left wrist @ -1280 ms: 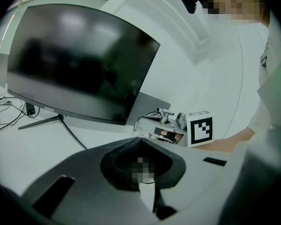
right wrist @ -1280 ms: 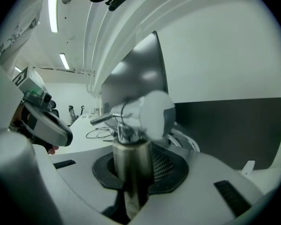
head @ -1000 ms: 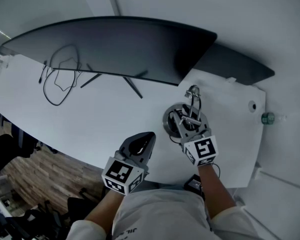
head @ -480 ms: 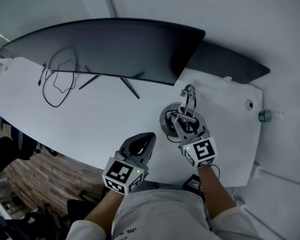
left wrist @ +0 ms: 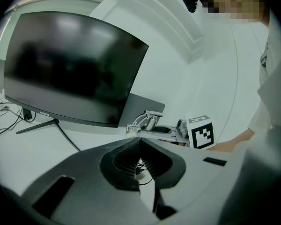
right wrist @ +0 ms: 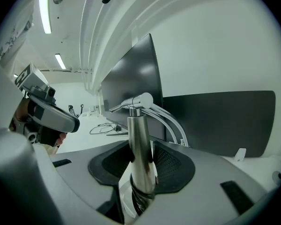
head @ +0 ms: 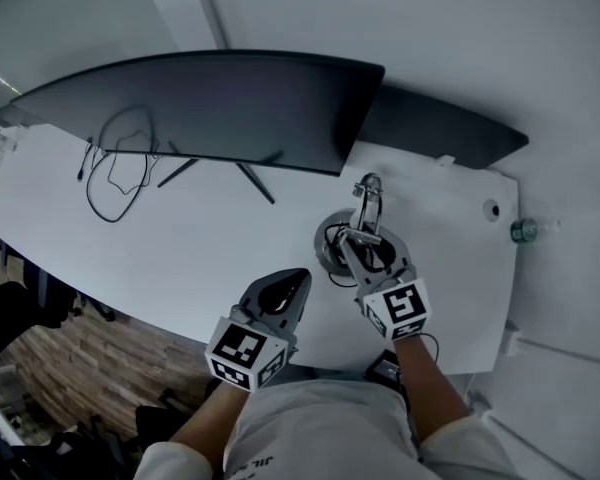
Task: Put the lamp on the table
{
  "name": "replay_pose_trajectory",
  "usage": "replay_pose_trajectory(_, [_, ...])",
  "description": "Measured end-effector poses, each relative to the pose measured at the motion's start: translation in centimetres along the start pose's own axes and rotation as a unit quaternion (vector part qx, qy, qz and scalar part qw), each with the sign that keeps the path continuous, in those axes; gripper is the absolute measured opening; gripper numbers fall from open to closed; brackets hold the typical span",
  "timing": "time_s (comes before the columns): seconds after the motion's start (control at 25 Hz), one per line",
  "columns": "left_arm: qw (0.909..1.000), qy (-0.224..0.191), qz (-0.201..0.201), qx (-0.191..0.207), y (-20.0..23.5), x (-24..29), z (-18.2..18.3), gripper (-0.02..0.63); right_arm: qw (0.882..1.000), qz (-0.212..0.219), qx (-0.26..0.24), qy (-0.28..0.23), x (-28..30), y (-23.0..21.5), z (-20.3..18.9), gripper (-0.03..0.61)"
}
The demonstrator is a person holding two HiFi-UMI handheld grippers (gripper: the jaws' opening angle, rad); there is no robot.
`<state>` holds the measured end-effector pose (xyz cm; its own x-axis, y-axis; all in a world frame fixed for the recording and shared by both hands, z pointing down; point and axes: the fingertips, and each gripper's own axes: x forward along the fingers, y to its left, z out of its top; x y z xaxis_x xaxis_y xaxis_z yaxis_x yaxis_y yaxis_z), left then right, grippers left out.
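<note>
Right gripper view: the desk lamp (right wrist: pixel 139 144) stands on the white surface (head: pixel 200 238), its brushed-metal stem rising between the two pads of the right claw (right wrist: pixel 143 165). The jaws of this claw have just been opening and now stand wide apart. The stem remains between them, but neither pad appears to press on it. A dark cord (right wrist: pixel 139 191) is wound round the foot of the stem.

Head view: the lamp's round base rests flat near the right end of the surface, just in front of the curved monitor (head: pixel 220 98) and a second dark panel (head: pixel 440 133). The left claw (head: pixel 283 288) hovers near the front edge, well apart from the lamp, jaws together on nothing. A loose cable (head: pixel 115 168) lies far to the left.

Step in hand, as judged: release, the lamp apparently placed already. To do it well, keep the jaws fully spread and draw the claw straight back along its own line, level. This way neither pad drags the stem sideways or catches the wound cord, and the base stays flat.

Orientation: the stem's long axis is close to vertical. From the joint at its top, slim curved rods fold down on the far side, so the upper part points away from the person, toward the monitors.
</note>
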<state>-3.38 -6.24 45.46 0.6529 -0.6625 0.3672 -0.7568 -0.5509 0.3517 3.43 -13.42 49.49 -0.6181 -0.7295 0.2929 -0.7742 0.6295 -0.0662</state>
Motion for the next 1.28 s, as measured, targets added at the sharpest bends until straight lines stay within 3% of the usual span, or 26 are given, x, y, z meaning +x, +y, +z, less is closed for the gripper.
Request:
replay_pose_trajectory(1.0, [0.9993, -0.004, -0.031, 0.020, -3.5, 1.2, 1.4, -0.003, 1.000, -0.019, 0.014, 0.001, -5.9, 1.2, 2.6, 0.141])
replay_pose_trajectory(1.28, [0.9990, -0.006, -0.038, 0.024, -4.3, 1.3, 1.9, -0.003, 0.999, -0.025, 0.002, -0.033, -8.9, 1.6, 5.8, 0.079])
